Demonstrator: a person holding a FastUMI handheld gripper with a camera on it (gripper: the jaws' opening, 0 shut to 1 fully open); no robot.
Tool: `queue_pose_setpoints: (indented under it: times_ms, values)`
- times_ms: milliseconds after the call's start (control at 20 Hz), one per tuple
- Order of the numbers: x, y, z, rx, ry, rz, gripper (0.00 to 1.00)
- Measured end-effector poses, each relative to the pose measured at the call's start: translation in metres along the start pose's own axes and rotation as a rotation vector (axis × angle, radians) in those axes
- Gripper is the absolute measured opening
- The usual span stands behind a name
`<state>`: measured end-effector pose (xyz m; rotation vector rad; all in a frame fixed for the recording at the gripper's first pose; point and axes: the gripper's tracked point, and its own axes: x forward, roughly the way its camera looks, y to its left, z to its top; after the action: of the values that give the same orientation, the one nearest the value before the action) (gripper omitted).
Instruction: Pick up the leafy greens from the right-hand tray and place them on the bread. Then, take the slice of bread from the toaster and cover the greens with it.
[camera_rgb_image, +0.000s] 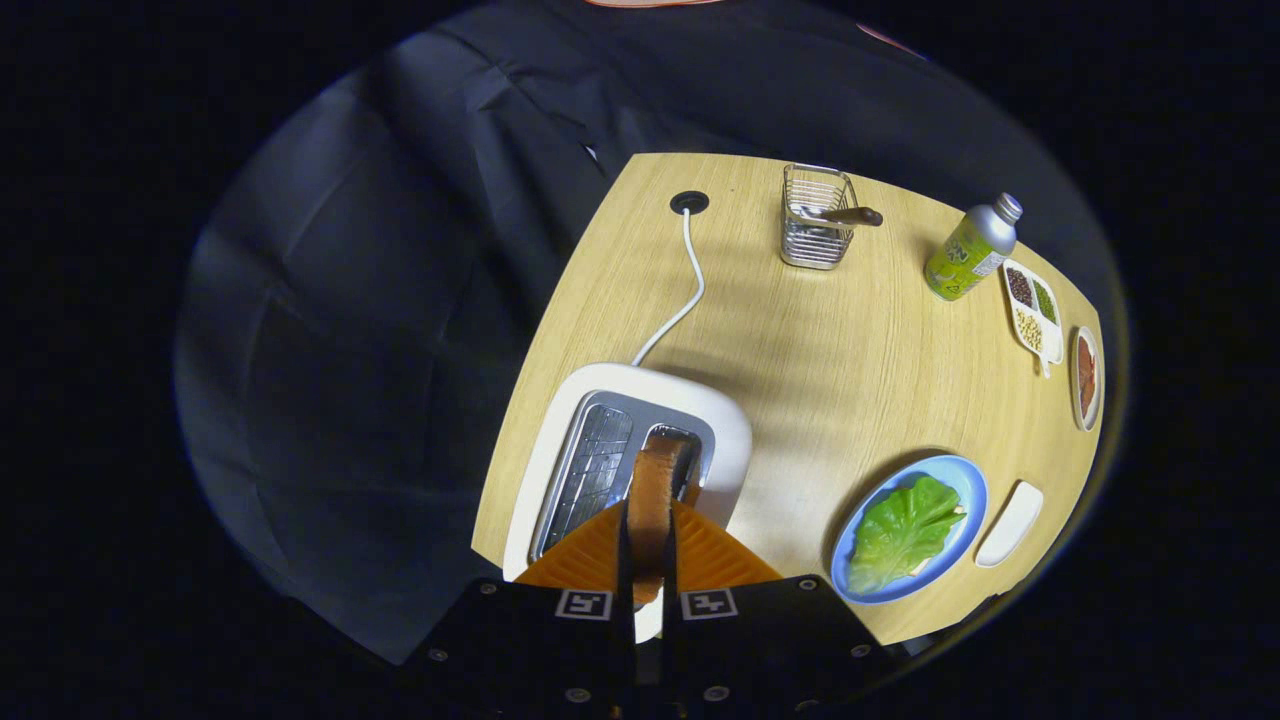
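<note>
My gripper (648, 520) is shut on a slice of bread (655, 490), held edge-on between the two orange fingers (590, 560). The slice stands upright over the right slot of the white toaster (640, 400), its top edge just above the slot. To the right of the fingers, a blue plate (965, 480) holds a leafy green (905, 530) that lies spread over the other bread, of which only a pale edge shows.
A white cable (690, 290) runs from the toaster to a hole in the wooden table (800, 350). Beyond stand a wire basket (817, 218) with a utensil, a green bottle (970, 250), a divided dish (1032, 305), a small bowl (1087, 378) and an empty white tray (1010, 522).
</note>
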<state>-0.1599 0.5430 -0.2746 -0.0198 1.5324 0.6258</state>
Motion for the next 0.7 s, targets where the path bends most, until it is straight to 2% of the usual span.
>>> queue_pose_setpoints:
  times_ms: [300, 450, 600, 700]
  values:
    - [-0.038, 0.006, 0.005, 0.006, -0.076, 0.114, 0.07]
    - [-0.062, -0.006, 0.008, 0.050, -0.120, 0.154, 0.06]
    - [-0.091, -0.010, 0.012, 0.114, -0.174, 0.272, 0.06]
    - [-0.109, -0.023, 0.017, 0.138, -0.221, 0.303, 0.06]
